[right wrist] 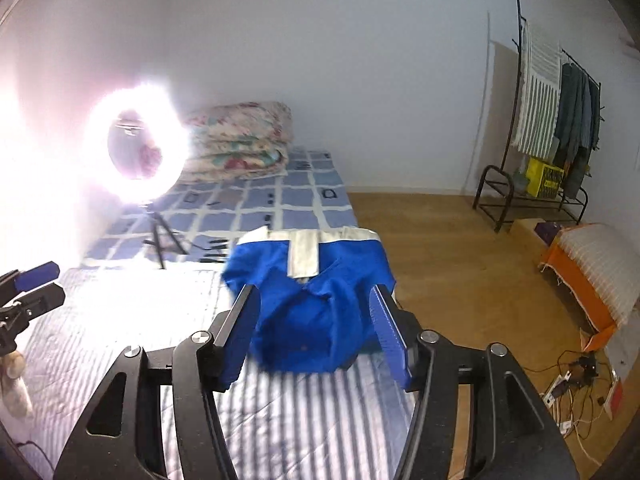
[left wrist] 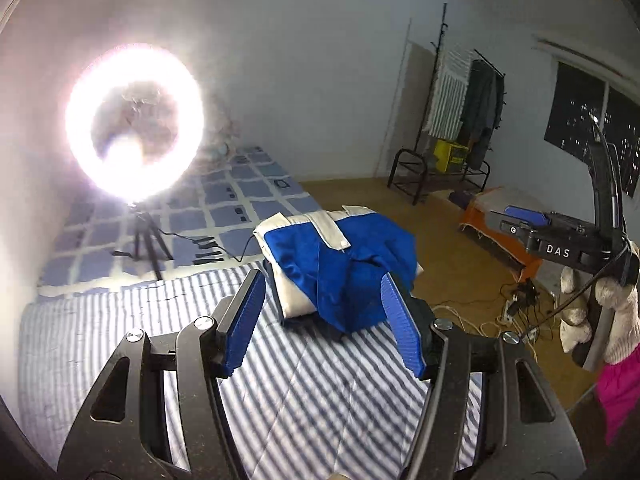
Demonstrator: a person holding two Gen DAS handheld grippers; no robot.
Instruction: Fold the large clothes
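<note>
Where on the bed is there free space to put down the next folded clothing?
The striped sheet is bare between the folded blue and white garment and the wall side, below the ring light tripod. The checked sheet past the garment is partly free; cables and the folded quilt crowd it. The garment lies at the floor-side edge.

Both claws (left wrist: 322, 322) (right wrist: 316, 330) agape, empty.

Folded garment (right wrist: 316, 304) lies on the bed (right wrist: 120, 360) at its right edge, beside the floor (right wrist: 440, 260). Behind the garment on the bed: ring light (right wrist: 138, 144) on tripod to the left, folded quilt (right wrist: 240, 140) farther back against the wall. Clothes rack (right wrist: 556, 120) stands on the floor well right of the garment; left tool (left wrist: 324, 276) and right tool (right wrist: 316, 292) both in front of it, jaws spread.
</note>
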